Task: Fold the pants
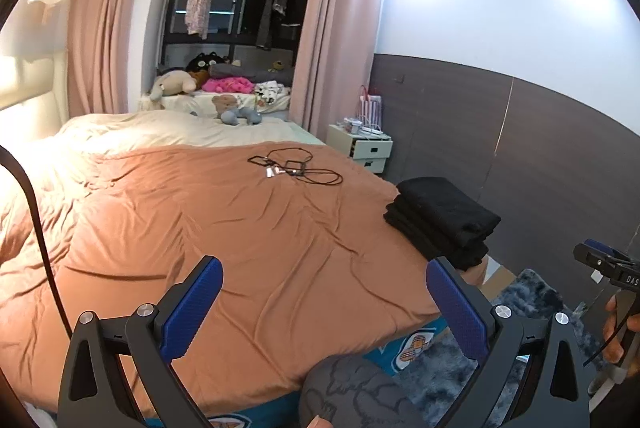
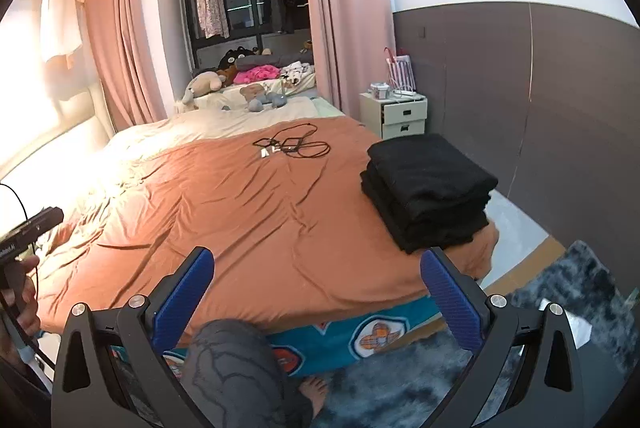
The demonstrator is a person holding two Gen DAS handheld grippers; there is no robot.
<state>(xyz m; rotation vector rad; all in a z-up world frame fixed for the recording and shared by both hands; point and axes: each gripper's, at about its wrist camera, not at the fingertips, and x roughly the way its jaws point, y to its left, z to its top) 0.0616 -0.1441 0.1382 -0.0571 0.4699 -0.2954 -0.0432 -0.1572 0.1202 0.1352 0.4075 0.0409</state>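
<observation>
Nearest the lens, a knee clad in grey patterned fabric (image 2: 232, 360) is seen at the foot of the bed, with a bare foot (image 2: 316, 392) on the shaggy blue-grey rug (image 2: 568, 280). The left gripper (image 1: 324, 304), black-framed with ribbed blue pads, is held with its jaws spread wide and nothing between them; a black cable (image 1: 36, 212) is seen trailing past at the left edge. At centre, the wrinkled orange bedspread (image 2: 248, 204) lies bare, apart from a tangle of thin black cords (image 2: 294, 144) farther back. The right gripper (image 2: 316, 296) is likewise spread and empty. Farthest right, the stack of folded black fabric pants (image 2: 428, 188) rests on the right-hand corner of the bed, its outer edge close to the mattress edge.

No unfolded garment is visible, so the folding is judged complete or between items. Risks from here: the stack may be tipped or slid off the corner if it is nudged by a passing finger or if another piece is set on it off-centre; a loose upper layer may be dragged open by a ribbed pad; the trailing cable may snag on the bedspread.
</observation>
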